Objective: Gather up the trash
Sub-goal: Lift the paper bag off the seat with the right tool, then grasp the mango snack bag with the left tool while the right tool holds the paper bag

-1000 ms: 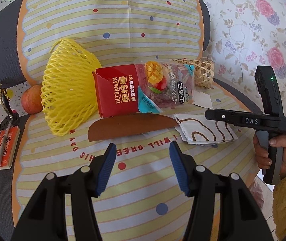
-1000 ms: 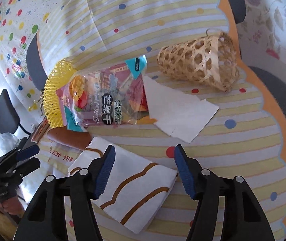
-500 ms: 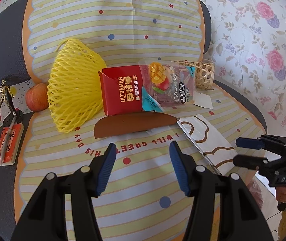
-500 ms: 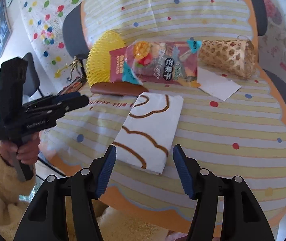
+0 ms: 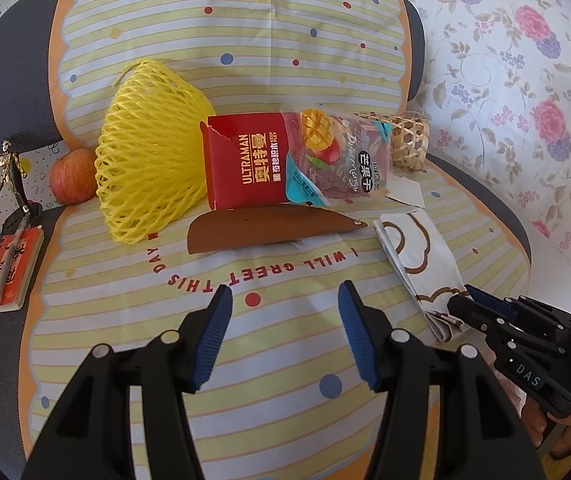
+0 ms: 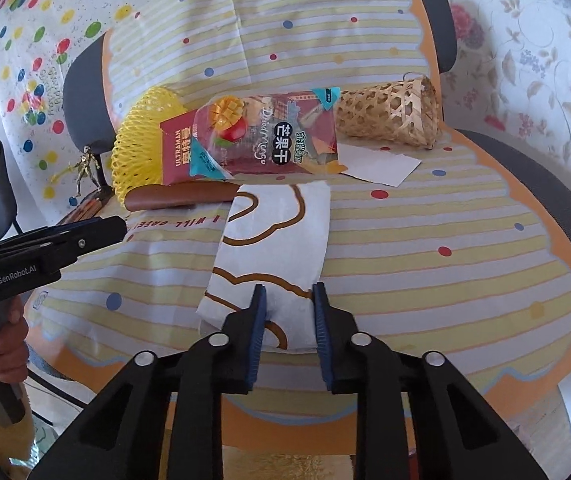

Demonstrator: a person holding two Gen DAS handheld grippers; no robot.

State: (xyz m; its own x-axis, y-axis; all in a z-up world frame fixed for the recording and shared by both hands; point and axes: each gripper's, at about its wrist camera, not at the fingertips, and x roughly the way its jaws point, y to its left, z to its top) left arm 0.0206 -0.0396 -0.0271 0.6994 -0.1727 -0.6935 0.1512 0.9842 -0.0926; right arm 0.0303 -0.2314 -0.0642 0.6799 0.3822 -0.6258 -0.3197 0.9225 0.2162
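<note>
A white paper bag with brown swirls lies on the striped cloth. My right gripper is closing on its near end, and the pads pinch the crumpled edge. Behind the bag lie a dried mango packet, a red Ultraman box, a yellow foam net, a brown leaf-shaped piece and a white paper scrap. My left gripper hovers open over the cloth's red lettering with nothing between its fingers.
A woven bamboo basket lies on its side at the back right. An apple, a gold figurine and a red notebook with a pen sit at the left. The round table's edge runs close below both grippers.
The right gripper pulled back from over the bag to its near end, and its jaws narrowed onto it. The bag now lies lengthwise toward the table's edge. The left gripper stayed put.
</note>
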